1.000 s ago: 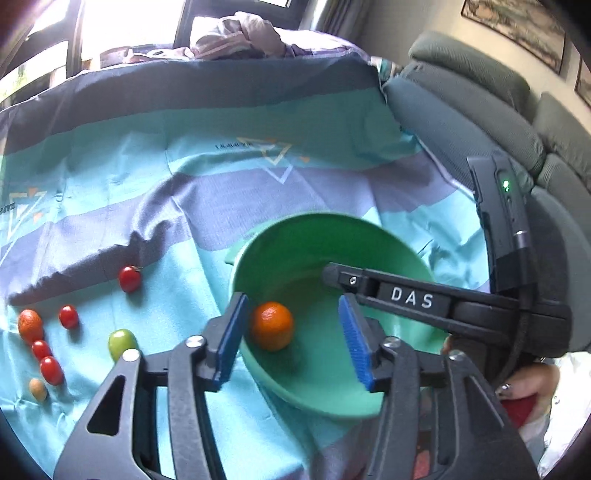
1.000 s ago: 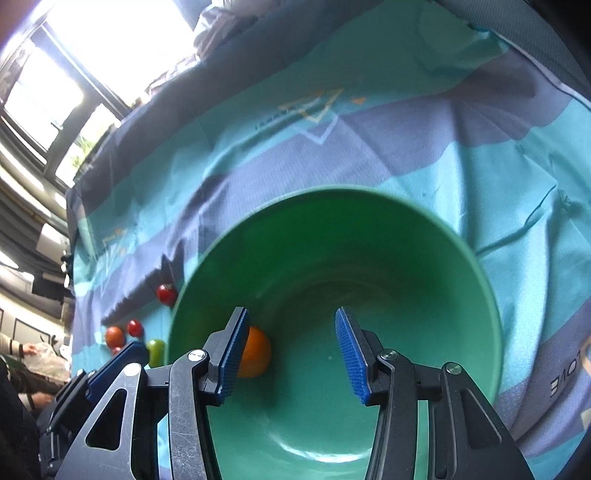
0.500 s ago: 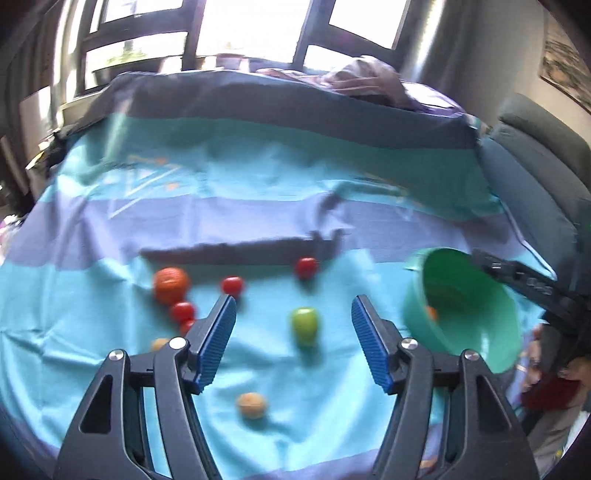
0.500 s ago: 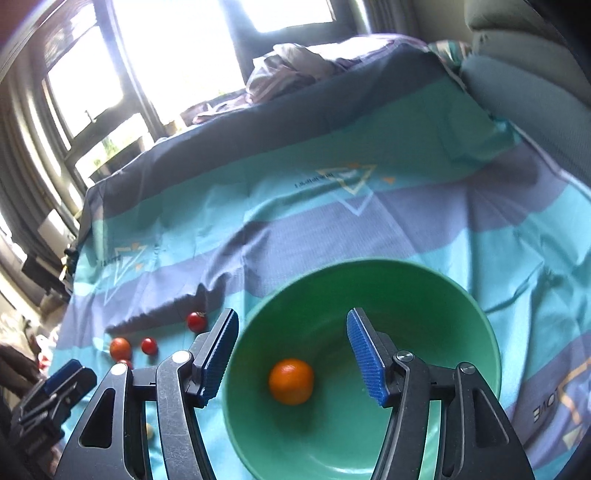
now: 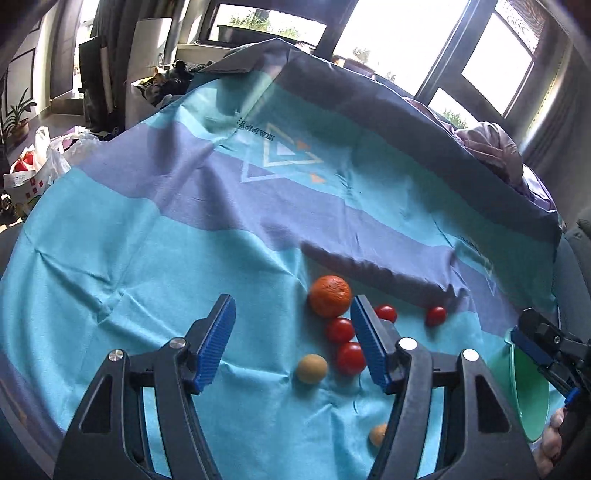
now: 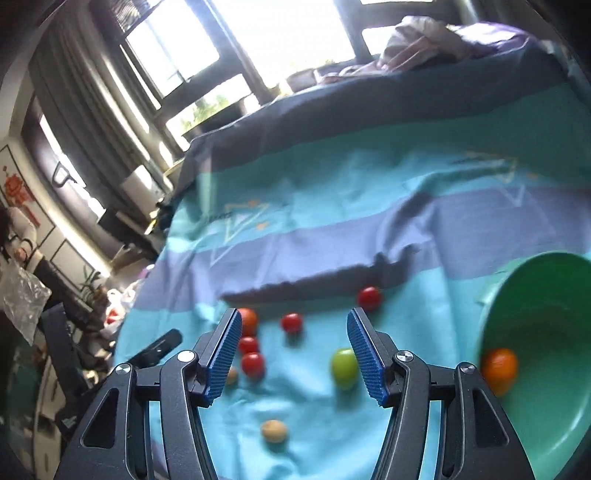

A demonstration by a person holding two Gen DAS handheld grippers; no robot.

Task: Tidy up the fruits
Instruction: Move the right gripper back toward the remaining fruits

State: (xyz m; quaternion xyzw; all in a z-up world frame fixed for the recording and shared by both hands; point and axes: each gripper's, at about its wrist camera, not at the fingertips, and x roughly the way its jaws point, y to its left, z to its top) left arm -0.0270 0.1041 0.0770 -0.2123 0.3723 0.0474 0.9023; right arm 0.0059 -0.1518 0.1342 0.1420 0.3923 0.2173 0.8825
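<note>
Both grippers gape empty over striped teal cloth (image 5: 147,295); bright windows (image 6: 280,33) behind.

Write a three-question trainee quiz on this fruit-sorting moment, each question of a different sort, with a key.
1. True or false: the round green plastic bowl holds one orange fruit.
2. Multiple choice: the small yellow-green fruit lies
A. in the bowl
B. on the blue striped cloth
C. between shut jaws
3. Fill in: both the left gripper and the right gripper stand ____, with nothing held.

Key: 1 true; 2 B; 3 open. Both sets of jaws have just been opening.
</note>
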